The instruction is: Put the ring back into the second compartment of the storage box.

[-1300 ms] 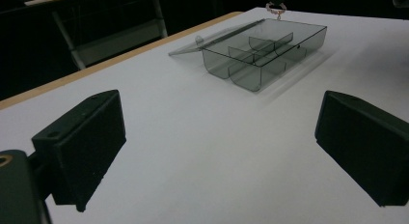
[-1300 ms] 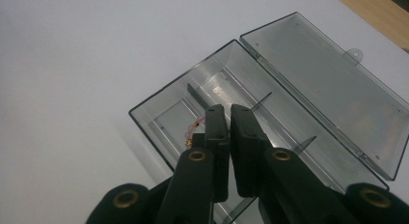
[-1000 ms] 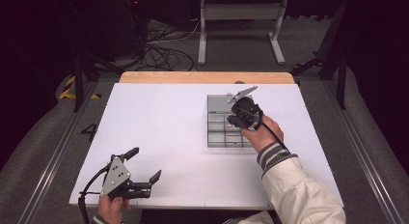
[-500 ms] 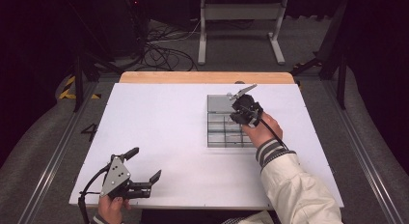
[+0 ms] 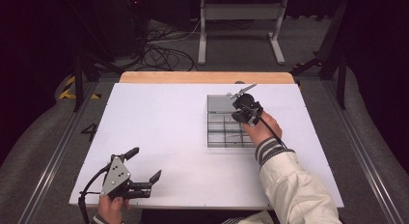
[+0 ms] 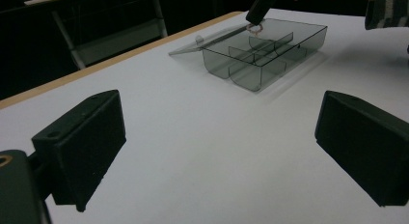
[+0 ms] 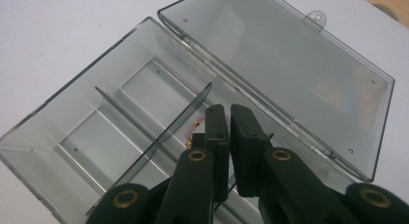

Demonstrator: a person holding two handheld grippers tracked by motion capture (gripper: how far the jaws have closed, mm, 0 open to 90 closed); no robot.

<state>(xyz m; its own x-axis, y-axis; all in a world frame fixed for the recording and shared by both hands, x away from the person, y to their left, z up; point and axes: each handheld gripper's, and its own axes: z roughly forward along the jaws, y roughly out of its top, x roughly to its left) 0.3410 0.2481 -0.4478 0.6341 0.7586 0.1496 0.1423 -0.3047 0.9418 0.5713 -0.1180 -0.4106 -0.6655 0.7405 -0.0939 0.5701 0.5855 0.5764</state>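
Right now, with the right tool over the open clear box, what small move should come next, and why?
Probably lower the right tool a little further, then open it. Its jaws are shut on a small pinkish ring, held just above a compartment of the clear divided box beside the hinge of the flat-open lid.

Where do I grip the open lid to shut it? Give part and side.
Grip the small tab on the lid's free long edge, coming from the side away from the box. The lid lies flat on the table, hinged to the box; only the tab juts out.
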